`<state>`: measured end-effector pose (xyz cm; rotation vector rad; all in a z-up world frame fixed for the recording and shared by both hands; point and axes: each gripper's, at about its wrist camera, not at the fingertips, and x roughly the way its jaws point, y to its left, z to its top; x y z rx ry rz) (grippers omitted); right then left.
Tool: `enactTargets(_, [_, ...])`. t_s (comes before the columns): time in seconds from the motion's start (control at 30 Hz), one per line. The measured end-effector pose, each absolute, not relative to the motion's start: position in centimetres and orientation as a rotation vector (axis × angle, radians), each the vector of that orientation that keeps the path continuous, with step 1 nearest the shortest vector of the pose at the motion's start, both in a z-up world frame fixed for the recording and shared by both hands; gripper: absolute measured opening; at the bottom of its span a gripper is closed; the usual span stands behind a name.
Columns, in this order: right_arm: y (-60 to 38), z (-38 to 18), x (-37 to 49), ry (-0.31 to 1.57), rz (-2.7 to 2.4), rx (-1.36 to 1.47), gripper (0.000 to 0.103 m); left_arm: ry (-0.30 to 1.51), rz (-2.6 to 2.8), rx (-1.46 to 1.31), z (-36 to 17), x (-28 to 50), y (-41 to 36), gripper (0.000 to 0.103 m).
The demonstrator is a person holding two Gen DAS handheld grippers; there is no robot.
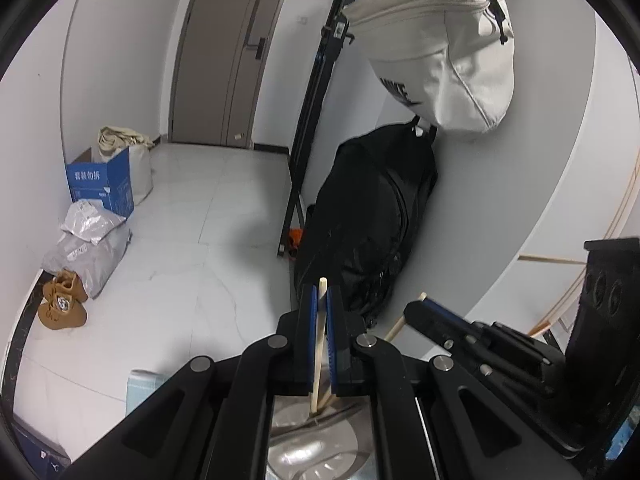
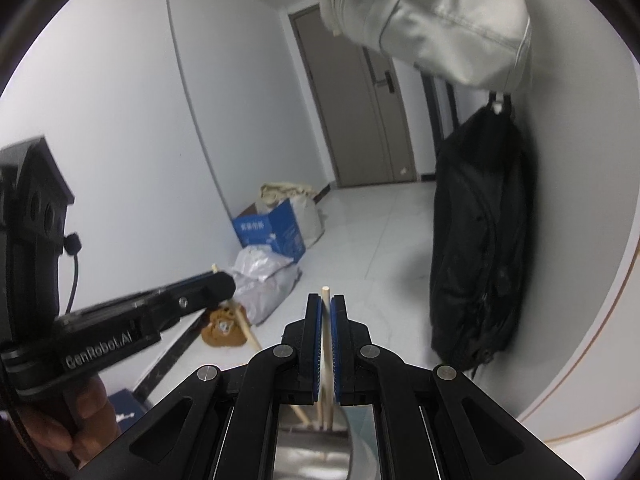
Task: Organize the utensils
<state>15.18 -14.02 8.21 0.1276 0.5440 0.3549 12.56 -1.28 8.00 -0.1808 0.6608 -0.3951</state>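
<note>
Left gripper clenched on one chopstick; right gripper clenched on another chopstick. Lower ends over metal container, near, below jaws. Advisable: lower both sticks upright, keep tips apart, release only once seated inside.

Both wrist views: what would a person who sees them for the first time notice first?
Most striking is that each gripper is shut on a pale wooden chopstick: the left gripper holds one chopstick and the right gripper another chopstick, both over a shiny metal container below. Behind them, a white bag hangs above a black jacket on the wall.
</note>
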Motion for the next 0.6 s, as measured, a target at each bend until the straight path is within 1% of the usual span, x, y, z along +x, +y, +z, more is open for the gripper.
enactTargets(0.17, [-13.8, 6.3, 15.0, 0.625, 0.382, 0.138, 0.006, 0.737, -0.439, -0.153, 7.3, 12.4, -1.8, 0.001])
enactTargets(0.27, [-14.0, 5.5, 14.7, 0.678, 0.393, 0.149, 0.007, 0.775, -0.439, -0.139, 7.4, 11.9, -1.9, 0.005])
enactTargets(0.33, [-14.4, 5.4, 13.9, 0.68, 0.393, 0.16, 0.011, 0.766, -0.431, -0.141, 7.7, 11.3, -1.6, 0.008])
enactTargets(0.37, [-14.5, 5.5, 13.6, 0.679, 0.391, 0.165, 0.016, 0.761, -0.422, -0.139, 7.9, 11.1, -1.5, 0.013])
enactTargets(0.4, [-14.8, 5.6, 13.2, 0.674, 0.387, 0.171, 0.02, 0.755, -0.407, -0.143, 8.2, 10.6, -1.2, 0.021])
enactTargets(0.43, [-15.2, 5.9, 12.6, 0.663, 0.38, 0.182, 0.023, 0.748, -0.402, -0.151, 8.4, 10.4, -1.1, 0.026])
enactTargets(0.5, [-15.8, 6.3, 11.6, 0.652, 0.363, 0.195, 0.03, 0.733, -0.391, -0.168, 8.7, 9.8, -0.7, 0.045])
enactTargets(0.57, [-16.3, 6.6, 10.6, 0.643, 0.352, 0.21, 0.034, 0.715, -0.374, -0.169, 9.1, 9.0, -0.6, 0.049])
enactTargets(0.6, [-16.4, 6.8, 10.1, 0.64, 0.345, 0.215, 0.039, 0.708, -0.366, -0.164, 9.3, 8.6, -0.6, 0.049])
